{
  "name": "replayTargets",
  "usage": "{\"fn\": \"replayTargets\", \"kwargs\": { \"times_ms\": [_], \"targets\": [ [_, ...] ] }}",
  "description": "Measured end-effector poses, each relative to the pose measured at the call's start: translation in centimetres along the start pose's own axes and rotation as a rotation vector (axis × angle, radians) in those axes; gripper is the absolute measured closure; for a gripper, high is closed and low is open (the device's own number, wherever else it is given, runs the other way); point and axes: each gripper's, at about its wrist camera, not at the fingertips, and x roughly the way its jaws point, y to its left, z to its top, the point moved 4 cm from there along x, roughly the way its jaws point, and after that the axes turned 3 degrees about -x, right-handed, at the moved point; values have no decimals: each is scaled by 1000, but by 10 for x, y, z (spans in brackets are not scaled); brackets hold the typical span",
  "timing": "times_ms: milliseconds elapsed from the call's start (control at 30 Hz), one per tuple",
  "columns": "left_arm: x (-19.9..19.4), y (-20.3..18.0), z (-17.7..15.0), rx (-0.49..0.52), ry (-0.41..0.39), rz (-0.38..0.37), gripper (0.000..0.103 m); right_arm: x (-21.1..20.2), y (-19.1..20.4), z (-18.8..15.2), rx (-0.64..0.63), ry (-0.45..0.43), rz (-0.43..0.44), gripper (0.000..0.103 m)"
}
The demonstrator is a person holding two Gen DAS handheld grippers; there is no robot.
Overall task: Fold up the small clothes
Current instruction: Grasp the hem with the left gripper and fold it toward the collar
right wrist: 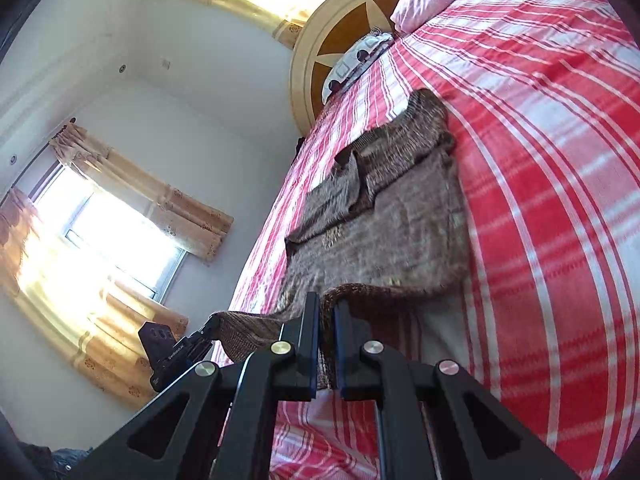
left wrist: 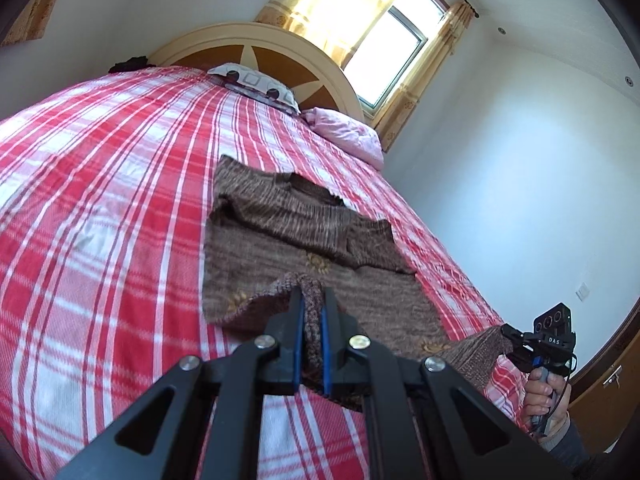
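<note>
on the plaid bed (left wrist: 100, 200), sleeves already folded across the brown sweater (left wrist: 280, 240); our left gripper (left wrist: 311, 300) and right gripper (right wrist: 327, 312) pinch its six o'clock hem, bottom fold left.

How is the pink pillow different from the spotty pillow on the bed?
The pink pillow is plain pale pink, while the spotty pillow is white with dark dots and square outlines. The pink pillow sits at the bed's edge nearest the window; the spotty pillow lies in front of the middle of the headboard. Both rest at the head of the red checked bed.
</note>
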Motion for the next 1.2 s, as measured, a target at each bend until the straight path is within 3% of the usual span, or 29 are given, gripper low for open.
{"fn": "replayTargets", "kwargs": {
  "times_ms": [400, 900, 1200],
  "targets": [
    [52, 6, 74, -49, -21, -13, 96, 39, 1, 83, 15, -49, -6, 97],
    [134, 33, 131, -56, -3, 51, 96, 110, -25, 177, 15, -56, -60, 97],
    [196, 58, 155, -70, 25, 114, 96, 163, -61, 226, 53, -44, -117, 97]
  ]
}}
